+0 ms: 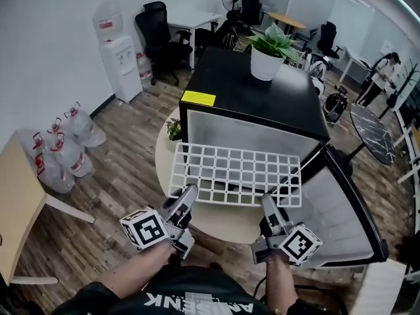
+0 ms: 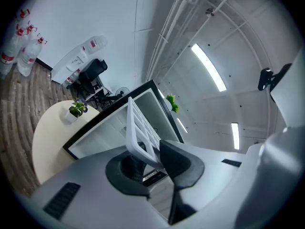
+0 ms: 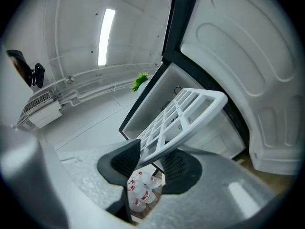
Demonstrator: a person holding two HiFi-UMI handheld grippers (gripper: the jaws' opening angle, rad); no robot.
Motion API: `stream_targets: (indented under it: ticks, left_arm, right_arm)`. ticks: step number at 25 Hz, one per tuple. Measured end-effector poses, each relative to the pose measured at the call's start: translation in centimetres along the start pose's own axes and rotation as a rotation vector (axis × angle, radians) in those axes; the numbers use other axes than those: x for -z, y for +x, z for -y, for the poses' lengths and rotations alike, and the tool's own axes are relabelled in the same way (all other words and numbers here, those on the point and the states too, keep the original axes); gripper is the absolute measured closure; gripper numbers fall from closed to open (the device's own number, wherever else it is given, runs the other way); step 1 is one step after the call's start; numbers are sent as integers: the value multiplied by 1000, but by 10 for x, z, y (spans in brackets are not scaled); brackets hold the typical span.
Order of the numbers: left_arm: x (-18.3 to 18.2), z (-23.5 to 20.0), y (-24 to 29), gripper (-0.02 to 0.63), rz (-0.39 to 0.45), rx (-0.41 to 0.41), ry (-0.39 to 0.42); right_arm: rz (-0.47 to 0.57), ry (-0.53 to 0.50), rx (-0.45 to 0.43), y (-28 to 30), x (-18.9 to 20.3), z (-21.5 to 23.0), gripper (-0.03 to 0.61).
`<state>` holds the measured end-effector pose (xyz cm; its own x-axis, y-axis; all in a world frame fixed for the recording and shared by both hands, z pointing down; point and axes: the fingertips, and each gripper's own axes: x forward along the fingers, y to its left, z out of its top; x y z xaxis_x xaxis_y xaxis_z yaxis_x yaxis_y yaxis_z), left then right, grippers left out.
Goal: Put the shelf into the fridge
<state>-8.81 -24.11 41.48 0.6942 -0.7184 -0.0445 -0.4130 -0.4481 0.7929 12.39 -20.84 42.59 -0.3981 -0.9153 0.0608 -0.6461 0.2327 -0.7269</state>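
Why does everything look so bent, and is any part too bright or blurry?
Head view: a wide lens bows the room and darkens the corners; shelf and fridge are sharp, evenly lit. Left gripper view: ceiling lights blow out white, walls curve. Right gripper view: same bending; the fridge door looms large, softly lit.

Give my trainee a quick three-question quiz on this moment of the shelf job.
1. True or false: the fridge door is shut.
2. Multiple choice: what stands on top of the fridge? A) a potted plant B) a kettle C) a lamp
3. Fill in: the left gripper and right gripper each clamp the near edge of the white ___.
Key: 1 false; 2 A; 3 shelf.
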Motion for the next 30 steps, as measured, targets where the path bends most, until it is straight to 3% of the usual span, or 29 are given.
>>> stream_targets:
  ticks: [4,8,18,30]
  left_arm:
    - [4,-10,17,532,-53,32,-4]
    - [3,-25,27,532,-104,51,-9]
    - [-2,-25,41,534,-167,70,-25]
    - [11,-25,53,534,-159,19,-36]
  right_arm:
    - [31,46,92,-2,5,23,451]
    - [104,210,9,15,13,10,451]
    - [136,233,3,25,2,2,451]
    - [89,253,-31,28,-9,20,453]
